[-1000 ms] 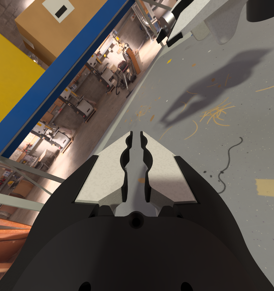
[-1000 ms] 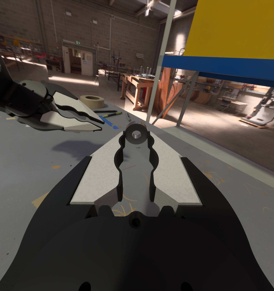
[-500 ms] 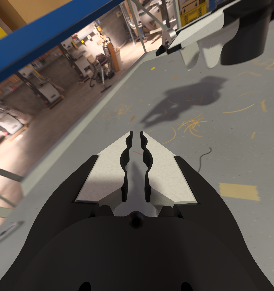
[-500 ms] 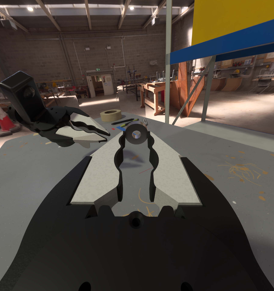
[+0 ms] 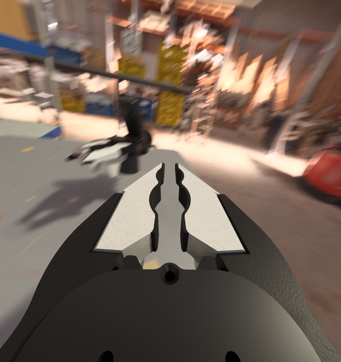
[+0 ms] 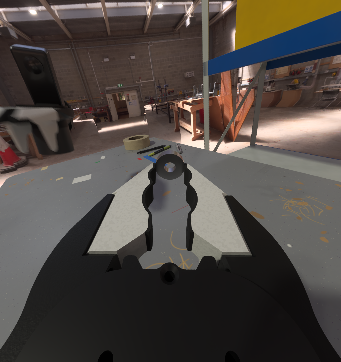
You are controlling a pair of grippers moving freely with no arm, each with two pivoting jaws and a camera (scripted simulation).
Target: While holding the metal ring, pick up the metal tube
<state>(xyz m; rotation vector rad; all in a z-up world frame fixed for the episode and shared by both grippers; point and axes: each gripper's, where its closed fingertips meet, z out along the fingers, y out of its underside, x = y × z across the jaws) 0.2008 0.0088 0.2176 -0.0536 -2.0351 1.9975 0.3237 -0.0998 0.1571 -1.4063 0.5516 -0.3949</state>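
The right gripper [image 6: 169, 166] pinches the metal ring [image 6: 170, 169] between its tips, above the grey table [image 6: 48, 205]; at 11 o'clock from the ring lie a tape roll [image 6: 136, 142] and two pens [image 6: 156, 150]; the left gripper [image 5: 168, 165], fingers nearly pressed together, holds nothing; the metal tube I cannot see.
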